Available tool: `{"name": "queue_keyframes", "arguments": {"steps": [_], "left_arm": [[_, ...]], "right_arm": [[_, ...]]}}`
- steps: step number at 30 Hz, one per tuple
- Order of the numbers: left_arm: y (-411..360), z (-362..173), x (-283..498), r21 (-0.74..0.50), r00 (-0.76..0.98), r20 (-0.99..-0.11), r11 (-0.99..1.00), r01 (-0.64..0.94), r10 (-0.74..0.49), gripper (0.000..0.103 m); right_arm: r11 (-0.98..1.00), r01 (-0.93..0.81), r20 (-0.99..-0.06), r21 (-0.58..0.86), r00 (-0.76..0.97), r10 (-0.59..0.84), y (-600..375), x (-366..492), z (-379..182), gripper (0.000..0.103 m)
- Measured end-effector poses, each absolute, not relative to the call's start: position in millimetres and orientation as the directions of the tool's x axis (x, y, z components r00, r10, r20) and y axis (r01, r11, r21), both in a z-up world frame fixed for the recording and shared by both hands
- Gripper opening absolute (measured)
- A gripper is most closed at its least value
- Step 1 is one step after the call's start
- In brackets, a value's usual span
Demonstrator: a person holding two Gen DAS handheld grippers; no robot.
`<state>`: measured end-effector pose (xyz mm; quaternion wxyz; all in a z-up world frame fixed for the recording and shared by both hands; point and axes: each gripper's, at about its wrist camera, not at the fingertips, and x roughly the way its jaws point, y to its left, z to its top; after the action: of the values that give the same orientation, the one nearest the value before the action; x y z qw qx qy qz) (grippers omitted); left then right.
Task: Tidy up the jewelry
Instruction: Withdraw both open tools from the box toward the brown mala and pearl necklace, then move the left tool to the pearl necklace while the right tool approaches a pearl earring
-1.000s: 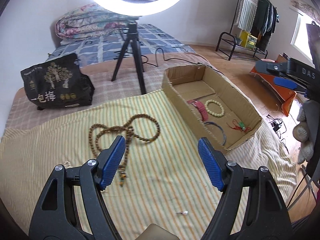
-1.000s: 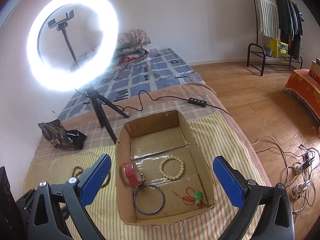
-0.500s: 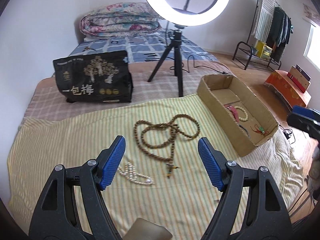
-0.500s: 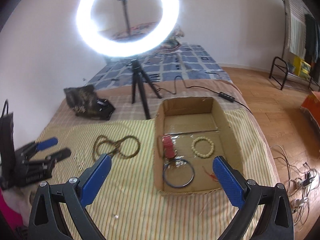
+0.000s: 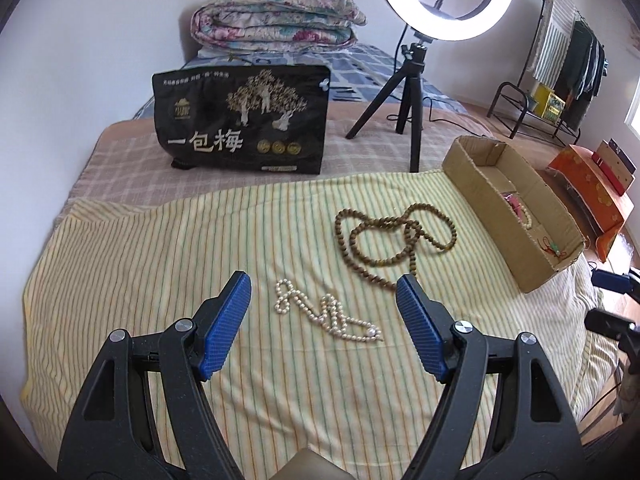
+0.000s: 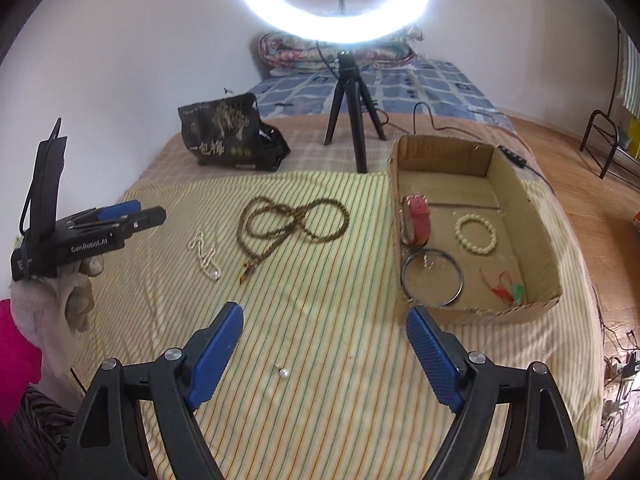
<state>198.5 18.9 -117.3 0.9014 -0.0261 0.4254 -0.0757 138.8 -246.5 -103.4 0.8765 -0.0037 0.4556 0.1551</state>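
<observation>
Our left gripper (image 5: 323,292) is spread wide and empty; the pearl necklace (image 5: 324,312) lies between its fingers, long axis running from near-right to far-left. Beyond its right finger sprawls one brown bead necklace (image 5: 394,236), looped, tassel end pointing back toward us. Our right gripper (image 6: 324,324) is equally wide open, holding nothing, one loose pearl (image 6: 284,373) just below it. Ahead to its right, the cardboard box (image 6: 532,216) holds five pieces; the near wall cuts off the dark bangle (image 6: 432,278)
</observation>
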Motion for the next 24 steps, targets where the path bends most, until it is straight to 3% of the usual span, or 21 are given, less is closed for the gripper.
{"name": "queue_keyframes", "arguments": {"steps": [24], "left_arm": [[34.1,-175.5,220.4,-0.184,0.489,-0.854,0.982,0.037,-0.178,0.077]], "right_arm": [[0.922,-0.366,-0.892,0.125,0.365,0.266,-202.5,126.3,-172.9,0.076]]}}
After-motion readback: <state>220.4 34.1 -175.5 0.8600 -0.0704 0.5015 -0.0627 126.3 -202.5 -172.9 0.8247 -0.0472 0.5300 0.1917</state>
